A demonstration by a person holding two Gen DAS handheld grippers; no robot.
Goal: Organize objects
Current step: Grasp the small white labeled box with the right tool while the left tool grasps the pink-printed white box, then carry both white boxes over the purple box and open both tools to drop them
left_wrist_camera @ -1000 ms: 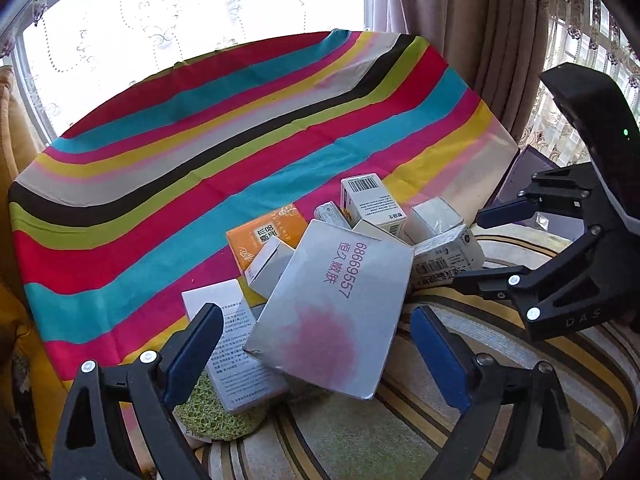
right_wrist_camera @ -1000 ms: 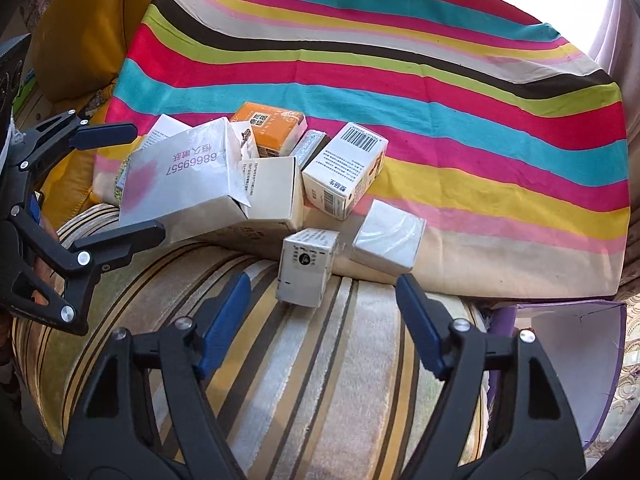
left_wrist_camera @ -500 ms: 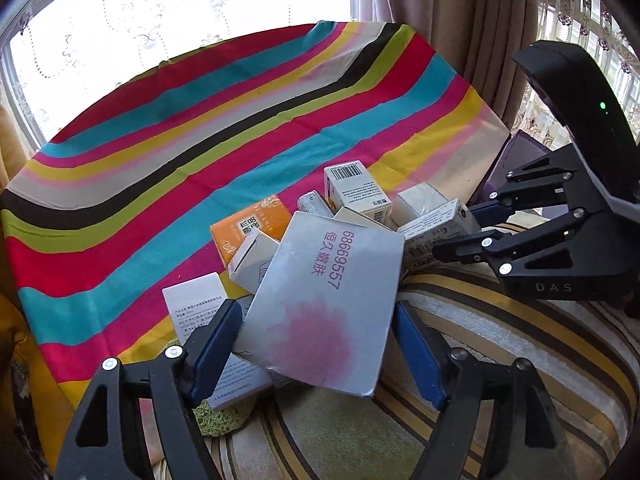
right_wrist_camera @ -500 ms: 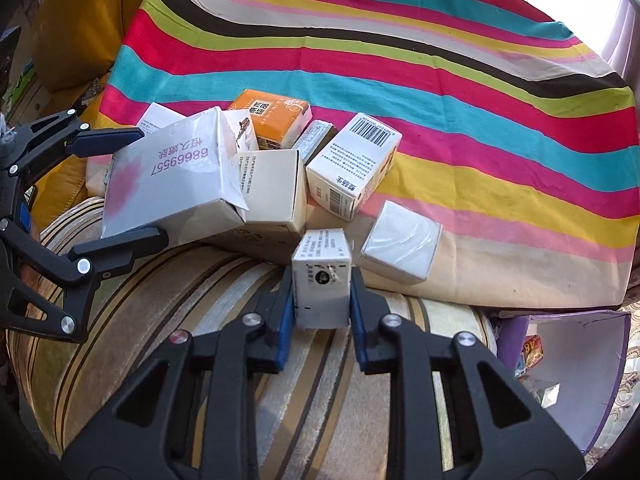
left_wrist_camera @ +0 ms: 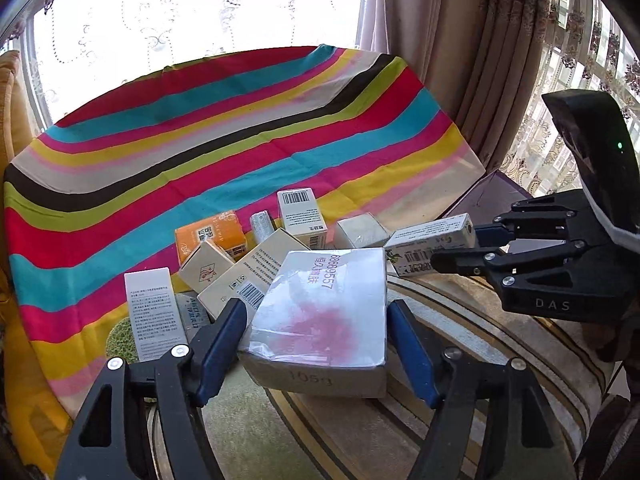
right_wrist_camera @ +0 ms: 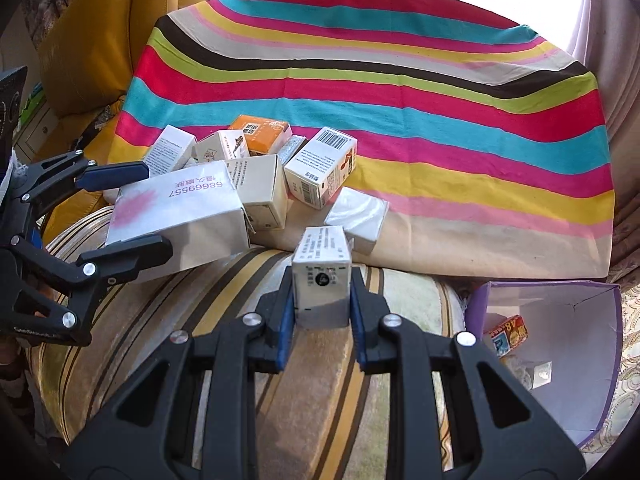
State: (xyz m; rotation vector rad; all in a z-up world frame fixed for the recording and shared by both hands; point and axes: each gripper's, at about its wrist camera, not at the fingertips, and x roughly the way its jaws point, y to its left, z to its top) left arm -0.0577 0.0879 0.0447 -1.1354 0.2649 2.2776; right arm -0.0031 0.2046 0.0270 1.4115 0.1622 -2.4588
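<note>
Boxes lie heaped where the striped cloth (right_wrist_camera: 400, 128) meets the cushion (right_wrist_camera: 320, 380), and my right tongs (right_wrist_camera: 320, 304) are clamped on a small white box (right_wrist_camera: 320, 280) at the heap's near edge. My left tongs (left_wrist_camera: 316, 344) are closing around the big silver box (left_wrist_camera: 324, 312), pads beside its flanks but, I judge, not yet pressing. I'd finish that squeeze low and square before lifting, since neighbours lean on it, then carry the small box clear over to the purple bin (right_wrist_camera: 560, 308) on my right.
</note>
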